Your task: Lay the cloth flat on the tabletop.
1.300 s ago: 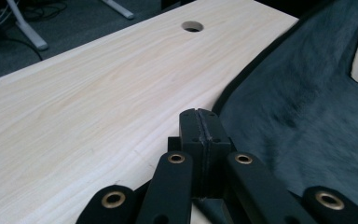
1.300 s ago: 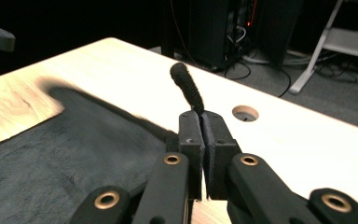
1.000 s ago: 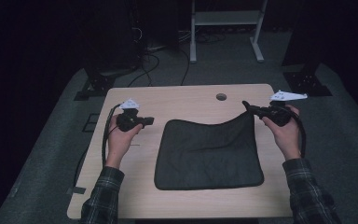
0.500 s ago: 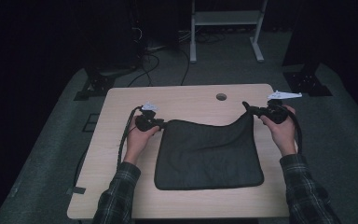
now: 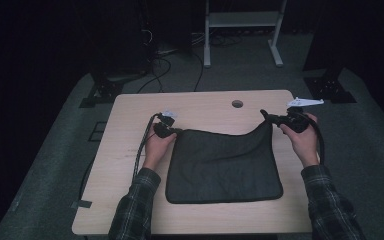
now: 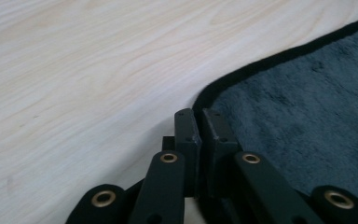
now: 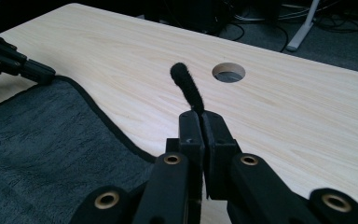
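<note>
a dark cloth (image 5: 224,164) lies flat on a pale wooden table (image 5: 125,150), spread between the two pairs of tongs. its far right corner is lifted off the wood and pinched in the right tongs (image 5: 270,118), whose jaws are clenched on it; the far edge sags in a curve from there down to the far left corner. at that corner the left tongs (image 5: 177,131) sit low on the table, their jaws having just closed, pressed together on the cloth's black hem. a round hole (image 5: 237,104) in the table lies beyond the cloth, between the two tongs. around the table is grey carpet (image 5: 45,165), with cables (image 5: 170,55) and a white frame (image 5: 242,30) on the floor in a dark room behind. the left gripper view shows what the high view cannot: the wood grain, the plush nap of the cloth and the bound edge meeting the jaw tips (image 6: 200,114). the right gripper view shows the pinched corner (image 7: 186,86) standing up above its jaws like a tab, with the other tongs (image 7: 42,73) at the far corner.
</note>
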`<move>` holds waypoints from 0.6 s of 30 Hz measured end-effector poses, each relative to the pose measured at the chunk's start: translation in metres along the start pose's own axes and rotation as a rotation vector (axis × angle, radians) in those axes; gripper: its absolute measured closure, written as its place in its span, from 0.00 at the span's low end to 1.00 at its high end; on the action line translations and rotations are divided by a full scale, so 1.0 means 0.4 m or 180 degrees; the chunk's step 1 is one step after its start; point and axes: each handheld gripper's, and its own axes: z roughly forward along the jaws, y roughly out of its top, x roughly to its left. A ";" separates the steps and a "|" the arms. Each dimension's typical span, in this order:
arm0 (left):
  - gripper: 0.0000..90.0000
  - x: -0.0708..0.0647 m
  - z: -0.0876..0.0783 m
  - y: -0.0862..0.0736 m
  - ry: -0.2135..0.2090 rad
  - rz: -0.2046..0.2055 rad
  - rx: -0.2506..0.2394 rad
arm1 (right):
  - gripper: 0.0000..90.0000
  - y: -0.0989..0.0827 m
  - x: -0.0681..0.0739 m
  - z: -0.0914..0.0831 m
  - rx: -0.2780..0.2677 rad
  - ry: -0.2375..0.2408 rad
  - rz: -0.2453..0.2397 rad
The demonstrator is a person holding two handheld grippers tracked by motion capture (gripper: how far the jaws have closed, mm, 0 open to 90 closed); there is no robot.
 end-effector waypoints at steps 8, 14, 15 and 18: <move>0.95 0.060 -0.054 -0.016 0.0323 -0.0227 -0.0233 | 0.96 -0.009 -0.007 0.037 0.0018 -0.0025 0.0055; 0.94 0.063 -0.052 -0.025 0.0328 -0.0220 -0.0227 | 0.95 -0.026 -0.016 0.085 0.0028 -0.0081 0.0135; 0.94 0.061 -0.051 -0.024 0.0337 -0.0205 -0.0231 | 0.93 -0.029 -0.019 0.090 0.0026 -0.0101 0.0139; 0.86 0.060 -0.060 -0.022 0.0385 -0.0195 -0.0279 | 0.83 -0.034 -0.028 0.094 0.0004 -0.0156 0.0203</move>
